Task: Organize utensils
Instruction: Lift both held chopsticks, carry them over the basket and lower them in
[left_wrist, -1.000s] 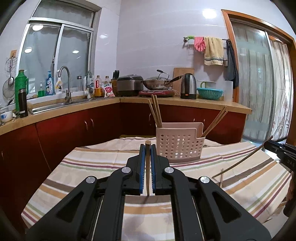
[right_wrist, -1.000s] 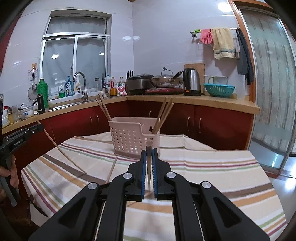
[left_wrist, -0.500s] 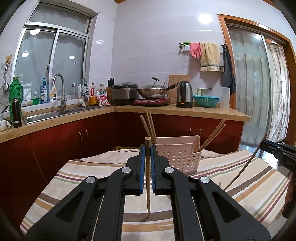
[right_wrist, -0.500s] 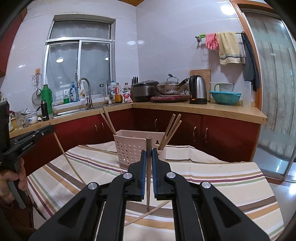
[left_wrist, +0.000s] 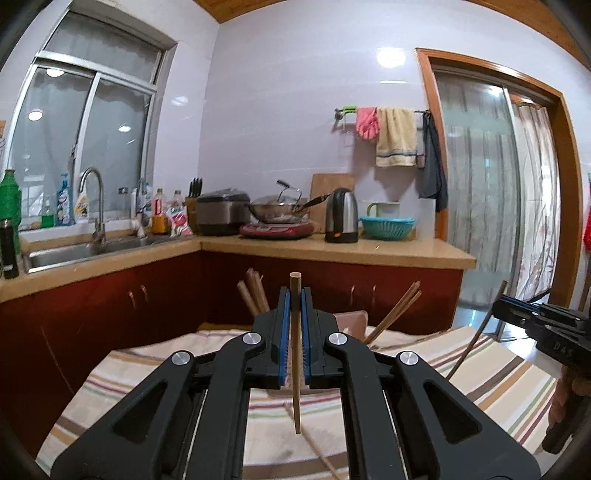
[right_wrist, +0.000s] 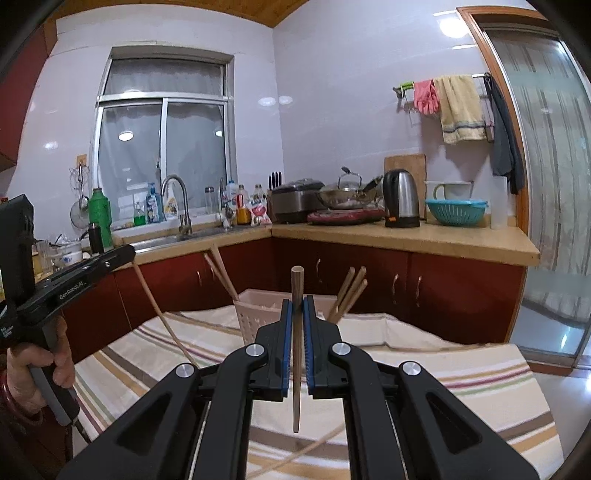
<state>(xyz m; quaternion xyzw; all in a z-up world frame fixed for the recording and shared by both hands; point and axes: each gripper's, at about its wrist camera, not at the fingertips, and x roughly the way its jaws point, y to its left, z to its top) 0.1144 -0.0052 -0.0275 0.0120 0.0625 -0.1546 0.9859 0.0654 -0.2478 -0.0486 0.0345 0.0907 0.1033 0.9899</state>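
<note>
We had the left gripper (left_wrist: 294, 295) clamped on one chopstick (left_wrist: 295, 354) and the right gripper (right_wrist: 296, 306) clamped on another chopstick (right_wrist: 296, 350). Both sticks hung above the striped tablecloth (right_wrist: 461, 373), near the pink basket (right_wrist: 255, 314) already holding several.

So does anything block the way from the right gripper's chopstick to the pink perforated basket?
Nothing visible does: the right gripper holds its wooden chopstick upright, with the pink perforated basket just beyond.
</note>
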